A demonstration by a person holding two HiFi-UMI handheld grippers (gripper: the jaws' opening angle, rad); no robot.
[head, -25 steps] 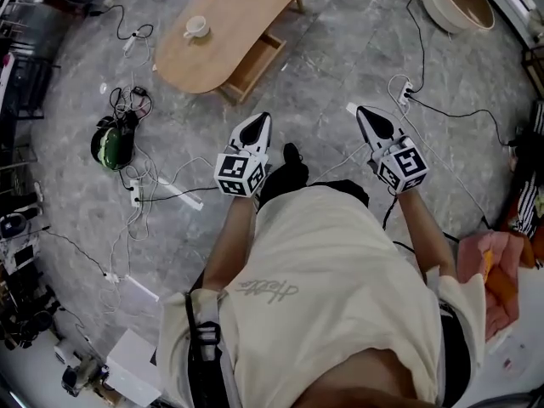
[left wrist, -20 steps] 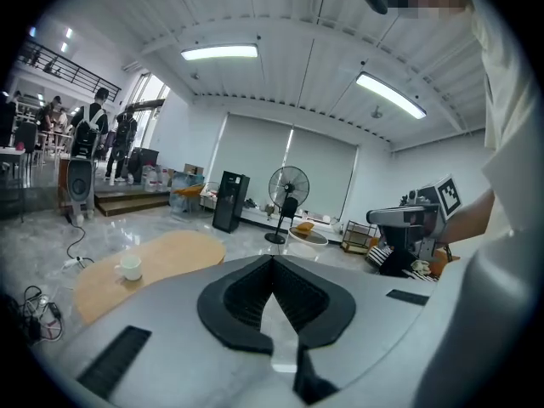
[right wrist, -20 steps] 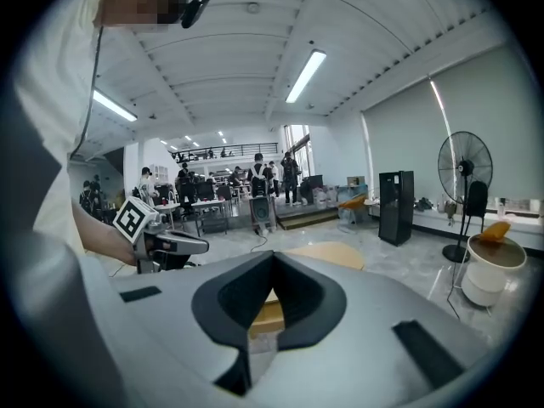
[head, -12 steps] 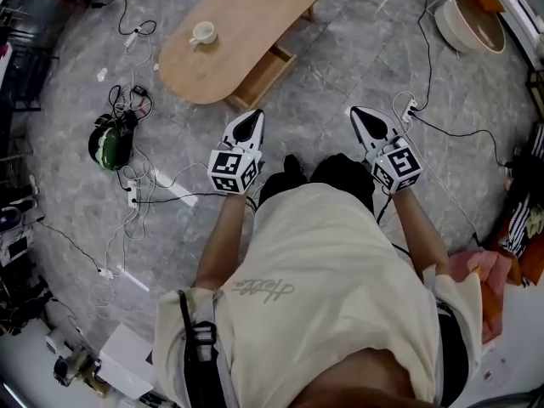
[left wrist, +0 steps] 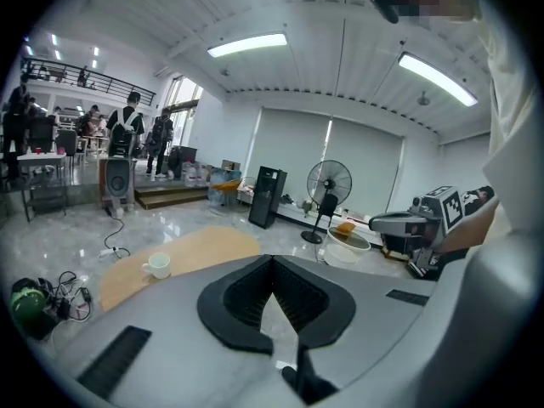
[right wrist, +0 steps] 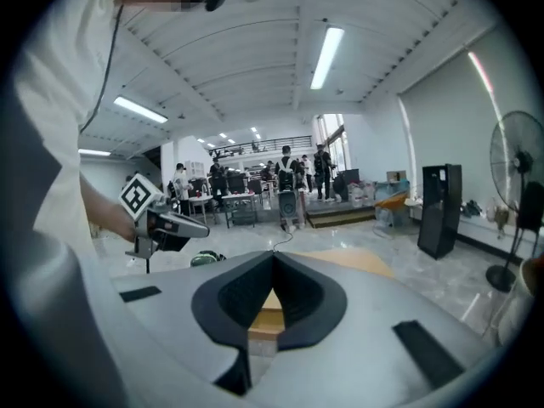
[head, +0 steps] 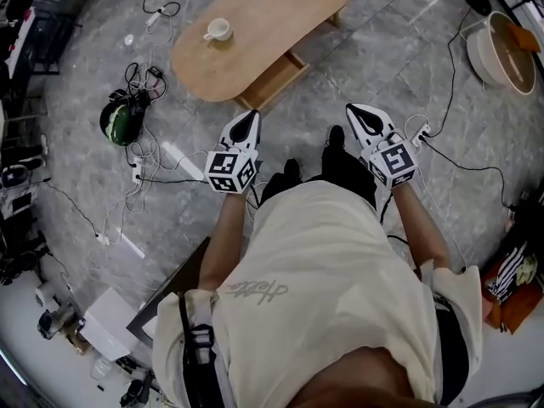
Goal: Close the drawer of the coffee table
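Observation:
An oval wooden coffee table (head: 255,32) stands on the grey floor at the top of the head view, with a white cup (head: 218,31) on it. Its drawer (head: 274,79) juts out on the side nearest me. My left gripper (head: 248,117) and right gripper (head: 354,110) are held in the air short of the drawer, both shut and empty. In the left gripper view the shut gripper (left wrist: 272,258) points past the table (left wrist: 191,255) and the cup (left wrist: 157,266). In the right gripper view the drawer (right wrist: 262,317) shows through the gap below the shut gripper (right wrist: 274,254).
Cables, a power strip (head: 177,161) and a green helmet-like object (head: 119,121) lie on the floor at the left. A round tub (head: 501,53) sits at the far right. A standing fan (left wrist: 327,185) and a black tower (left wrist: 266,195) stand beyond the table.
The person has stepped forward, so the table and drawer sit nearer the grippers and further right in the head view. Both grippers stay shut.

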